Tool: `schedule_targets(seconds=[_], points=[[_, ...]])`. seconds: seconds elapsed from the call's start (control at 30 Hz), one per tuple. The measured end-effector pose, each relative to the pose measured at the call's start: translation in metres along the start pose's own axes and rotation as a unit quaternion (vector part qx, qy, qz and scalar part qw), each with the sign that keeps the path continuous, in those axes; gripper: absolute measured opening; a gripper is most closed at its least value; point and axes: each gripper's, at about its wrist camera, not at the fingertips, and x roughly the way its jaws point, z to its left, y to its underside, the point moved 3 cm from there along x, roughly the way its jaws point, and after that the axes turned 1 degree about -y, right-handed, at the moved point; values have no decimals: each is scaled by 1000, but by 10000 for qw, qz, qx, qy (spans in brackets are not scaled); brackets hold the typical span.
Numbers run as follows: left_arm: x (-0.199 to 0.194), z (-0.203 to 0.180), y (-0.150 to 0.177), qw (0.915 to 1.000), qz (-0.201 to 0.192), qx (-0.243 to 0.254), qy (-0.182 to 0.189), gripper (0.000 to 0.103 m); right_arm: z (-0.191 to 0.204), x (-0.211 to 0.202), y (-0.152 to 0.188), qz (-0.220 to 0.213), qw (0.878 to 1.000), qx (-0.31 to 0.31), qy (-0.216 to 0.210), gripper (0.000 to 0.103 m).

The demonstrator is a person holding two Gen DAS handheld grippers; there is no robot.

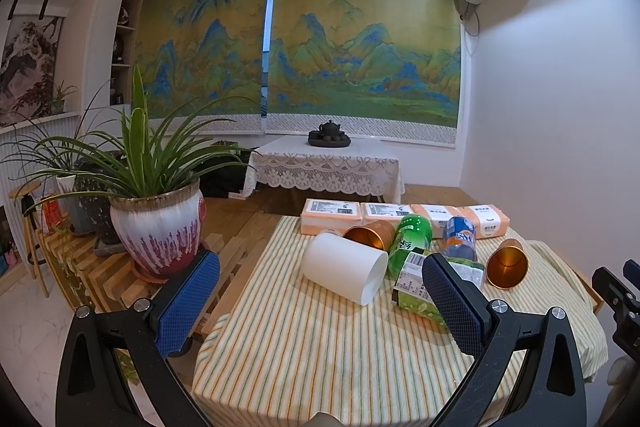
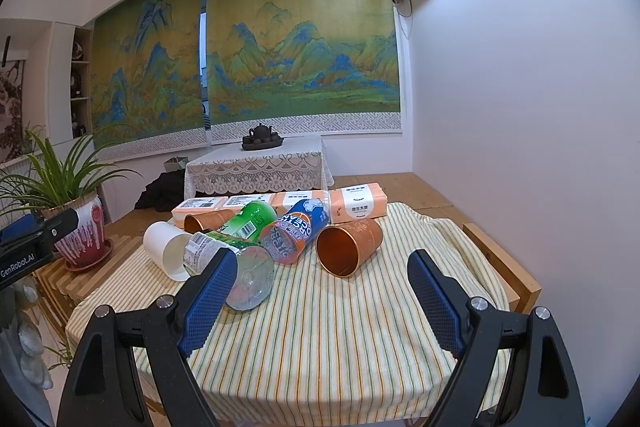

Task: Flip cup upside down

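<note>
Step in hand: approach. Left claw (image 1: 320, 299) and right claw (image 2: 316, 301) are both spread, holding nothing. The white cup (image 1: 342, 267) lies on its side on the desk (image 1: 320, 355). Next: close on its wall, rotate mouth-down.

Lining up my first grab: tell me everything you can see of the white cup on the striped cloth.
The white cup is a plain, matte, handleless cylinder, apparently plastic or paper, and looks empty. It lies on its side on the striped tablecloth, at the left end of the clutter, open mouth toward the cameras and slightly right. Its right flank sits against the green bottle; contact is likely, not certain. A copper cup lies just behind. No gripper touches it; the open left gripper faces it.
</note>
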Motion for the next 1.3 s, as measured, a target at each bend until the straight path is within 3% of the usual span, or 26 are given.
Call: schedule_targets(seconds=[0.43, 0.63, 0.73, 0.87, 0.97, 1.07, 1.17, 1.23, 1.3], points=[[8, -4, 2, 9999, 90, 69, 52, 103, 6, 5, -1, 14, 10000, -24, 10, 84], [33, -8, -11, 9983, 425, 313, 256, 103, 5, 10, -3, 31, 10000, 0, -27, 84], [58, -18, -24, 9937, 756, 703, 445, 103, 1, 16, -3, 50, 10000, 59, -45, 84], [105, -31, -41, 9797, 1478, 1027, 880, 103, -6, 24, -1, 98, 9998, 135, -55, 84], [150, -43, -55, 9668, 1953, 1377, 908, 103, -12, 31, 1, 137, 9997, 201, -68, 84], [199, -55, -64, 9467, 2705, 1305, 1167, 103, -18, 38, 3, 162, 9996, 235, -43, 84], [249, -62, -70, 9303, 3278, 1142, 1184, 101, -26, 43, 6, 190, 9994, 292, -11, 84], [278, -67, -68, 9192, 3578, 1125, 1200, 101, -32, 48, 7, 215, 9992, 346, 18, 84], [303, -71, -64, 9134, 3742, 1170, 1093, 99, -40, 53, 8, 249, 9989, 389, 76, 84]])
